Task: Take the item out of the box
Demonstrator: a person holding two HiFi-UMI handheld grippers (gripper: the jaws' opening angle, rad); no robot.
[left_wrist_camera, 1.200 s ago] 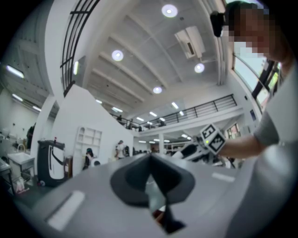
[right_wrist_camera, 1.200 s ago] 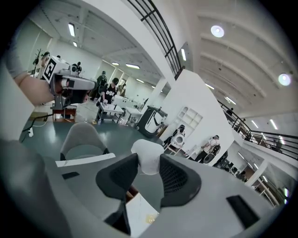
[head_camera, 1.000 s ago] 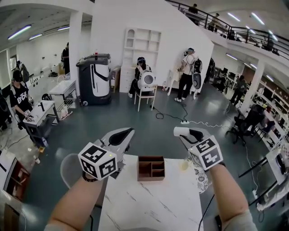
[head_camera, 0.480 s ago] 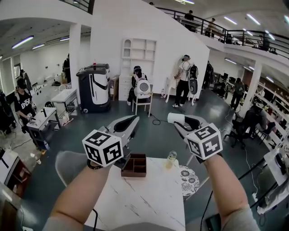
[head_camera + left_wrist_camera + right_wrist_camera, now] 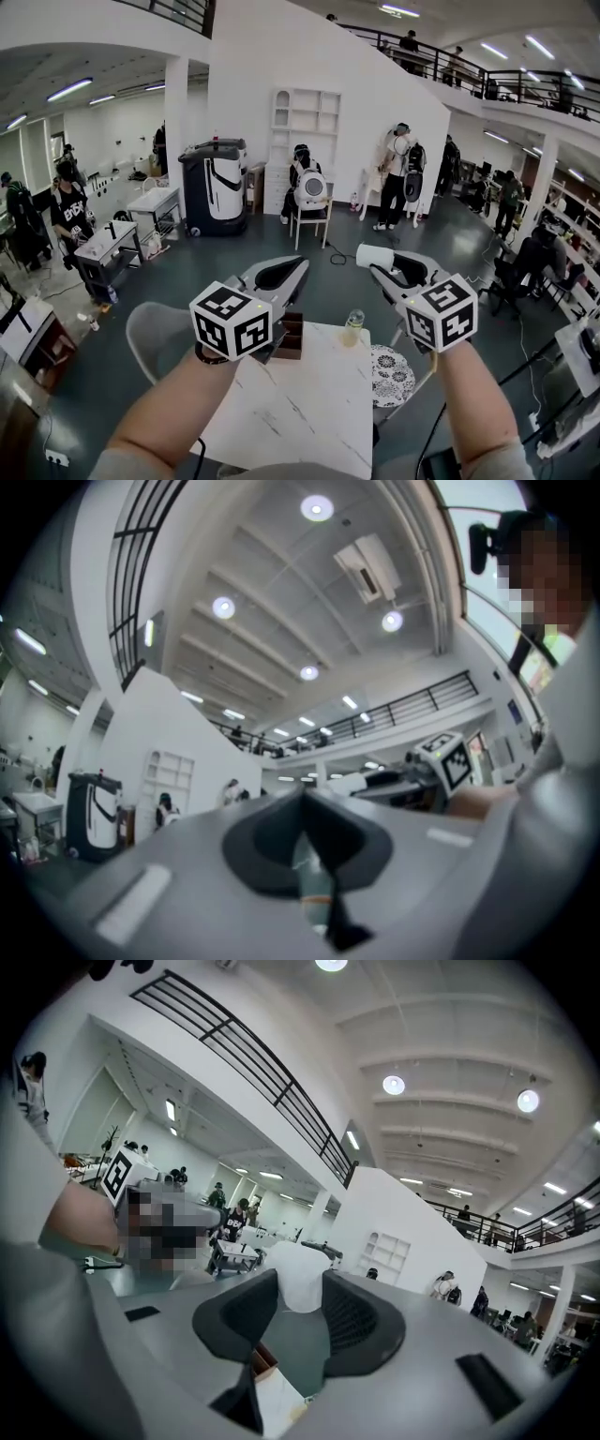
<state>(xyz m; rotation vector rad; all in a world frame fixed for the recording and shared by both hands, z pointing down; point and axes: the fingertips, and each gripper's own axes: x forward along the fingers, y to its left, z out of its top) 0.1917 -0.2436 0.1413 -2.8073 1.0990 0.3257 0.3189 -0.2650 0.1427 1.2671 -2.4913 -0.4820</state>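
Note:
My right gripper (image 5: 380, 262) is held up above the far edge of the white marble table (image 5: 300, 412), shut on a white cylindrical item (image 5: 368, 255). In the right gripper view that white item (image 5: 295, 1277) sits clamped between the dark pads. The brown compartment box (image 5: 290, 339) stands at the table's far edge, half hidden behind my left gripper (image 5: 298, 266). That gripper hangs in the air over the box with its jaws together and nothing in them. A corner of the box (image 5: 266, 1365) shows below the right jaws.
A small clear bottle (image 5: 353, 327) stands on the table right of the box. A grey chair (image 5: 155, 342) is at the table's left and a patterned round stool (image 5: 389, 375) at its right. Beyond lie a grey floor, a black-and-white machine (image 5: 217, 183) and several people.
Both grippers have risen and moved away over the far table edge, the right one still holding the white item. The box is now mostly covered by the left gripper.

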